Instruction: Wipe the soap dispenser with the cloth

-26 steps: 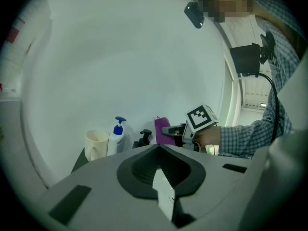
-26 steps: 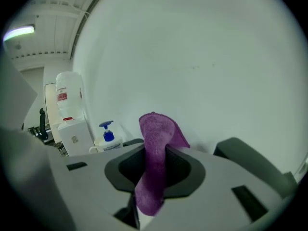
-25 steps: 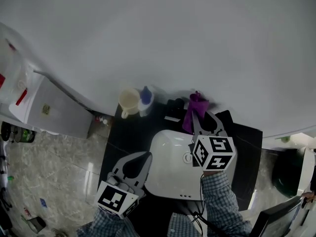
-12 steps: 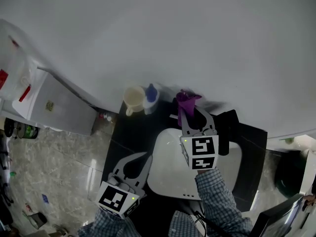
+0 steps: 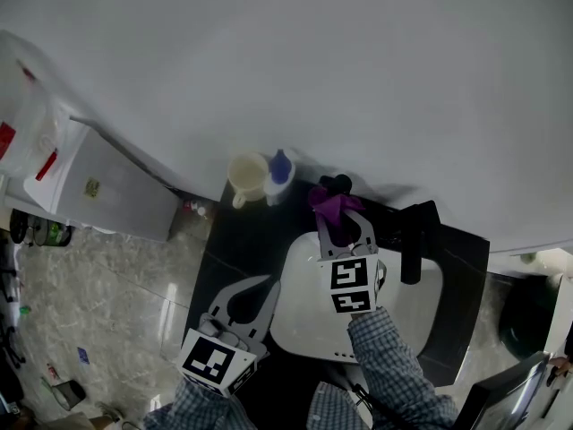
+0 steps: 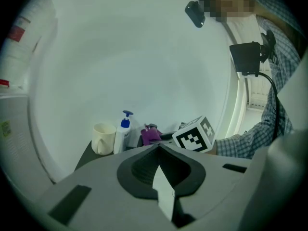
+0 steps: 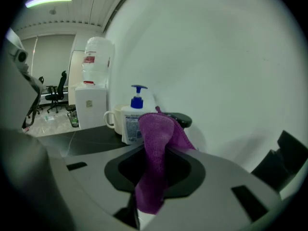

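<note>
Right claw (image 5: 338, 216) grips the purple cloth (image 7: 153, 129) just beside the soap dispenser (image 7: 133, 119); left claw (image 6: 159, 147), clenched empty, sits well apart from it.

Head view: overhead, steeply down, well above the dark tabletop (image 5: 235, 240) and sink (image 5: 300, 316).
Left gripper view: low, set back, facing the wall (image 6: 144, 57).
Right gripper view: low, facing along the wall, near the soap dispenser (image 7: 134, 121).
Shared by all three: soap dispenser, mug (image 7: 112, 119), cloth (image 7: 155, 162).
</note>
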Tool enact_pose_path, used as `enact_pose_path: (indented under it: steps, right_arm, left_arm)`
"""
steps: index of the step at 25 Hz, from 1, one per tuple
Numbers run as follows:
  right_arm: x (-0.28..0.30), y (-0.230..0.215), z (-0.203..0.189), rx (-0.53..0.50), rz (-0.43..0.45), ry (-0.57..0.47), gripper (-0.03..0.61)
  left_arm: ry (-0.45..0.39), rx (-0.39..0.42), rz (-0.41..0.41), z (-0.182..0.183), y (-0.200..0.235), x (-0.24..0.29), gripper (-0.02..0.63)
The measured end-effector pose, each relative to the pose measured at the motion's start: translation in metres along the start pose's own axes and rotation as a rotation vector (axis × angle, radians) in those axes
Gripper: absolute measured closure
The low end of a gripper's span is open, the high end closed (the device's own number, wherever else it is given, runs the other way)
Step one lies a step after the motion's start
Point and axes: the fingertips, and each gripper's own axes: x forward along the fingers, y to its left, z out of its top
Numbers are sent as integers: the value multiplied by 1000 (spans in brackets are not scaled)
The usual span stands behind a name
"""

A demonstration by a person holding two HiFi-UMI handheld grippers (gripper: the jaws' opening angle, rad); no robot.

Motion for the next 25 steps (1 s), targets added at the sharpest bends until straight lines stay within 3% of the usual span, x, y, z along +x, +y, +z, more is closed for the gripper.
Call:
enact_pose_path:
  steps: [7, 12, 17, 21, 25]
  right_arm:
    - [14, 16, -25, -75, 38, 67, 488]
    - [2, 24, -31, -17, 51, 85, 488]
    - [-32, 14, 2, 90, 6, 8, 488]
    - [-43, -15, 39, 101, -70, -76, 488]
    - [-34, -31, 56, 109, -107, -96, 488]
  left_arm:
    - [10, -11, 10, -5, 7, -2, 603]
    - [22, -20, 15, -11, 9, -5, 603]
    - [19, -29, 22, -11, 11, -11, 603]
    - [6, -30, 16, -9, 10, -12, 603]
    - [7, -29, 14, -10, 9, -13, 603]
